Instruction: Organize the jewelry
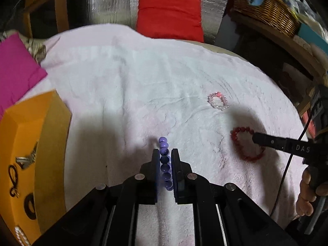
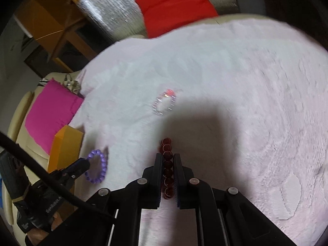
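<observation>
My left gripper is shut on a purple bead bracelet, whose beads run edge-on between the pads just above the pale pink towel. From the right wrist view that purple bracelet shows as a ring at the left gripper tip. My right gripper is shut on a dark red bead bracelet, also edge-on between the pads. In the left wrist view the red bracelet lies low over the towel with the right gripper at its rim. A clear pink bracelet lies loose farther back.
An orange jewelry box stands at the towel's left edge with small pieces on its top. A magenta cloth lies behind it. A red cushion and a wicker basket sit beyond the towel.
</observation>
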`<state>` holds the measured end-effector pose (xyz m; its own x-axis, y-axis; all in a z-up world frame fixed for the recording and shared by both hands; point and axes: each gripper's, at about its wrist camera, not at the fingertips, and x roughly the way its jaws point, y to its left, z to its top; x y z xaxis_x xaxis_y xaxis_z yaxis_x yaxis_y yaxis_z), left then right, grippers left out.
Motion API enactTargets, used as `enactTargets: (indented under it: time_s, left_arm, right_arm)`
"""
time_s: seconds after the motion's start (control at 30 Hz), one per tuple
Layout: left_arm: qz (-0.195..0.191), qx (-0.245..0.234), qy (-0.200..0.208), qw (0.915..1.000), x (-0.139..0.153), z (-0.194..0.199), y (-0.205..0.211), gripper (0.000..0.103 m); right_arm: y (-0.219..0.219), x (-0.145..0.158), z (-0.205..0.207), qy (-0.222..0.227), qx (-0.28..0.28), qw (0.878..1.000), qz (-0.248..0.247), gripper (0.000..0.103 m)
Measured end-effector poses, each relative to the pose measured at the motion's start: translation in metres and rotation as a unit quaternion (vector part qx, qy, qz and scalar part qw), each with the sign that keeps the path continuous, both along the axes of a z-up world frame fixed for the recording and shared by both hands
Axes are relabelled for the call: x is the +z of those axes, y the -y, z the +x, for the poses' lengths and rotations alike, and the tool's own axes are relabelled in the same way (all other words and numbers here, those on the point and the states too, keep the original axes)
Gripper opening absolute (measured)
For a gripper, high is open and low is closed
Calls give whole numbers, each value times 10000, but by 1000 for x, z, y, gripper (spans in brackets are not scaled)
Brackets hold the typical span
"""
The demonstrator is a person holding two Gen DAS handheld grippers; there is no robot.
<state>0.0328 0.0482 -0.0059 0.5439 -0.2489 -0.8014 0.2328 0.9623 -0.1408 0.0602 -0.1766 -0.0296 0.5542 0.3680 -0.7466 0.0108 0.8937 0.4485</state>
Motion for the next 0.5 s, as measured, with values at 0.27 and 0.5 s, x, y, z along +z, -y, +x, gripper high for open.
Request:
enactTargets:
  time_s: [0.27,0.5]
  left_arm:
    - [-56,-79,-183,9998,-7,1,0,35]
    - [219,-47,-253,9994,-10,3,3,46]
  right_arm:
    - [15,-11,2,-294,7,9993,246,14]
    - [15,-11,2,-289,-18,9995,91,14]
